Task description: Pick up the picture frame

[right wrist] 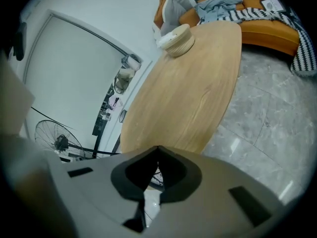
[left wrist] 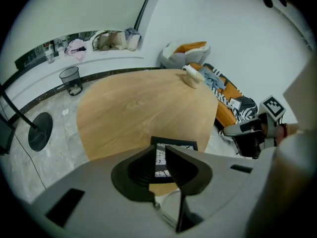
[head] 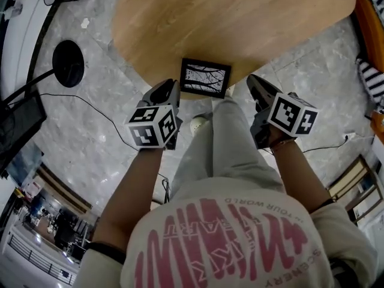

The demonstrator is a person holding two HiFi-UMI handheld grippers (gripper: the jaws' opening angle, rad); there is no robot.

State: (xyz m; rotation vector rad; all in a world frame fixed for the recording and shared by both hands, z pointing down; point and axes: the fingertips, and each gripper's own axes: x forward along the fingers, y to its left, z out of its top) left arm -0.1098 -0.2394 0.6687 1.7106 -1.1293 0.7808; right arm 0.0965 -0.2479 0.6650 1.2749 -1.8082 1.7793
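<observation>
Resting at the wooden table's [head: 252, 17] near edge, the picture frame [head: 206, 78] sits between and just ahead of both grippers, with bare tabletop beyond it. The left gripper's [head: 171, 87] jaws stand slightly apart and empty, and its own view shows the frame through their gap. The right gripper's [head: 258, 84] jaws meet, holding nothing. Only the gripper views show a round pale object [right wrist: 176, 38] at the table's far end.

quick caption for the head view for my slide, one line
Head view: left gripper and right gripper poised either side of a black picture frame at the near edge of a wooden table.
</observation>
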